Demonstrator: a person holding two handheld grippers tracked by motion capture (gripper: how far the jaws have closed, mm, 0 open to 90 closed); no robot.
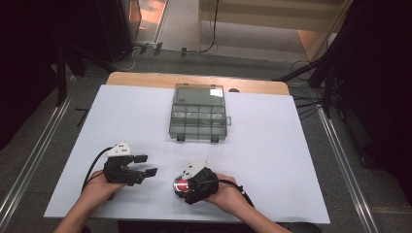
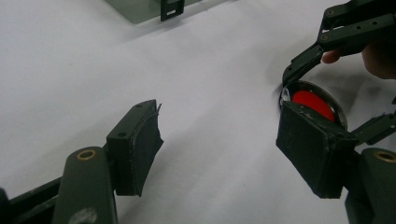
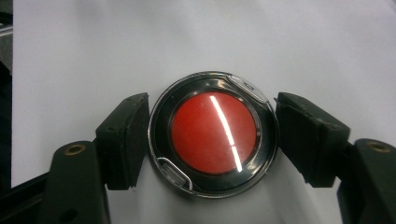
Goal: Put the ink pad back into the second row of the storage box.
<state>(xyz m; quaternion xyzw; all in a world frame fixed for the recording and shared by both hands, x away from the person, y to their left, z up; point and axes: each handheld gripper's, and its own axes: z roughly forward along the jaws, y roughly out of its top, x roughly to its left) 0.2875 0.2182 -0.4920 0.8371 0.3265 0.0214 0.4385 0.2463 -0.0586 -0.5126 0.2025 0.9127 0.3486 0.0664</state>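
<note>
right hand-held gripper: jaws spread around a round red-centred case flat on the white counter, left pad touching its rim, right pad just shy | left hand-held gripper: wide apart, holding nothing, just beside it | compartment box well behind

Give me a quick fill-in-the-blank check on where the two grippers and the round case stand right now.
1. The centre of the round case is coloured ____.
2. The case lies between the jaws of the ____ gripper.
3. The left gripper holds nothing, and its jaws stand ____.
4. The clear compartment box at the far middle of the table has its lid ____.

Missing words: red; right; open; closed
</note>
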